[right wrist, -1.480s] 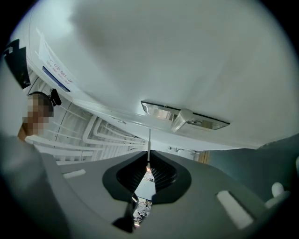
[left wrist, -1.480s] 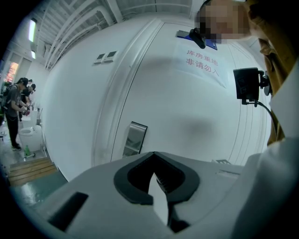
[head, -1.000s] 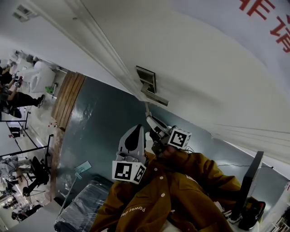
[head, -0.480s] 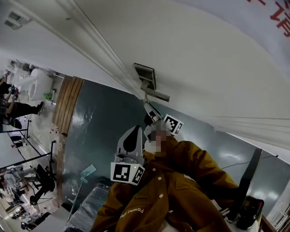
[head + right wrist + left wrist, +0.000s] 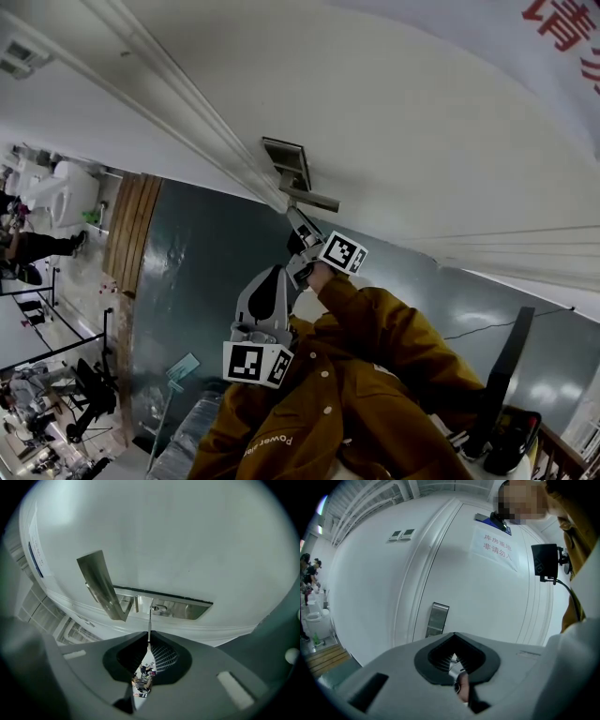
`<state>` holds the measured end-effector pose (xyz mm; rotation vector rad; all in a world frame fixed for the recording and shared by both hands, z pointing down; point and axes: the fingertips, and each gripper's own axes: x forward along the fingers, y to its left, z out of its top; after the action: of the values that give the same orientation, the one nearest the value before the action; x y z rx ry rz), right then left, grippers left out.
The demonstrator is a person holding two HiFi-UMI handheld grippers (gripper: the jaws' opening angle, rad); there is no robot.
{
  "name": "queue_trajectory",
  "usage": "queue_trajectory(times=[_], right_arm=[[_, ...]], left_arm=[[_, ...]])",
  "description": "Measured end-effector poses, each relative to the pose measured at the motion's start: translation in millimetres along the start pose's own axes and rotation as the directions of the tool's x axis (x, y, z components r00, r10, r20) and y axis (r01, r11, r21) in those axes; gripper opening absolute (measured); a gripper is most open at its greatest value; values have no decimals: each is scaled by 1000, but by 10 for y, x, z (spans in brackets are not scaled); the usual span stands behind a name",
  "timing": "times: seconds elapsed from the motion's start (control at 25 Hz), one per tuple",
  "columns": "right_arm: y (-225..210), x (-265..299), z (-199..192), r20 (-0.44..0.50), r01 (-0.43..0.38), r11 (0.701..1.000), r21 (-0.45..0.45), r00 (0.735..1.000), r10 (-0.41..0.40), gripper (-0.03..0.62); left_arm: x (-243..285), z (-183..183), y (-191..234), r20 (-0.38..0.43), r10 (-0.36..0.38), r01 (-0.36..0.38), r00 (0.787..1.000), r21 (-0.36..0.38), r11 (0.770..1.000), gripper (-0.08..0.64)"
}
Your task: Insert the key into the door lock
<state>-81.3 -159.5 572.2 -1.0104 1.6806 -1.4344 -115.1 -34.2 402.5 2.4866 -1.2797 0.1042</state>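
One key [image 5: 150, 619], edge-on, clamped in the right claw [image 5: 149, 633], blade pointing straight ahead of it. Tip sits at the door lock [image 5: 158, 608] keyway, apparently just meeting it. Depth unclear; pushing home probably not yet done. Left claw [image 5: 454, 637] jaws together, empty.

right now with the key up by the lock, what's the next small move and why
Probably ease the right gripper straight forward. The key, pinched in its jaws, points at the keyhole in the lock plate, with its tip close to it. Whether it has entered, I cannot tell.
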Motion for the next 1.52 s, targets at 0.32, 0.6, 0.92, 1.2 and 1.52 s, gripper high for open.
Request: queue_trajectory(times=[0.32, 0.6, 0.92, 1.2, 1.52], right_arm=[[-63, -4, 29, 17, 19, 1000, 15, 1000, -19, 26], [-87, 45, 55, 52, 14, 999, 46, 999, -16, 26], [-73, 108, 27, 145, -37, 989, 143, 989, 16, 26], [-11, 304, 194, 217, -121, 978, 172, 973, 82, 26], [9, 337, 238, 218, -167, 970, 175, 968, 127, 48]], left_arm=[[7, 21, 9, 0, -8, 8, 1000, 2, 1000, 2], [2, 15, 25, -8, -10, 10, 1000, 5, 1000, 2], [-24, -31, 59, -23, -4, 4, 1000, 4, 1000, 2], [-66, -61, 122, -43, 13, -12, 999, 8, 1000, 2], [-71, -64, 144, -43, 17, -17, 999, 7, 1000, 2]])
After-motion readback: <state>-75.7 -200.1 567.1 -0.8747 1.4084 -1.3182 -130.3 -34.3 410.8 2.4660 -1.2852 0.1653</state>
